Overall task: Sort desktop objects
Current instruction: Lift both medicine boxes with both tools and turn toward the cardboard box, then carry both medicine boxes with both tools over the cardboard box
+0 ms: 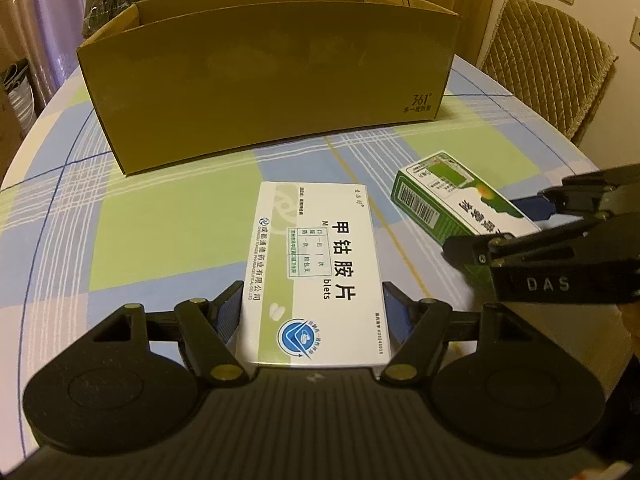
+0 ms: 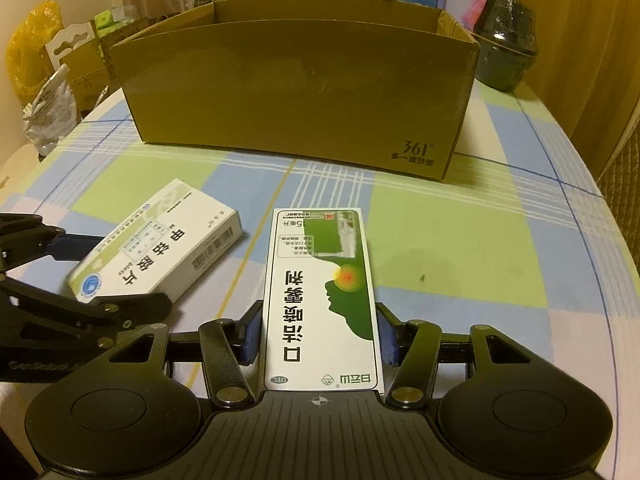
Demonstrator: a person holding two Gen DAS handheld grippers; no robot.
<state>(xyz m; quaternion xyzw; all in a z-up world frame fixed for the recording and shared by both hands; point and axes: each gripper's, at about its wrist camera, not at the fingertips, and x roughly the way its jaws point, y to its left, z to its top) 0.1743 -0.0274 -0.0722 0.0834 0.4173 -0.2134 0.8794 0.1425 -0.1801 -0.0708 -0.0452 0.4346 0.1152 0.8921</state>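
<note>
Medicine cartons sit in both tools. The left hand-held gripper has its blue pads pressed against the long sides of a white tablet box, which runs forward from between the fingers, its near end by the tool's body and its far end pointing at the cardboard box ahead. The right hand-held gripper pinches a green-and-white spray box in the same way, pads on both long edges, the carton stretching straight ahead of the fingers toward that same cardboard box.

From the left tool, the spray box lies ahead and to its right, clasped by the other gripper. From the right tool, the tablet box lies ahead and to its left, angled, with the other gripper around it.

Whether either carton rests on the checked tabletop or is just above it cannot be told. The open-topped cardboard box stands well ahead of both tools.
</note>
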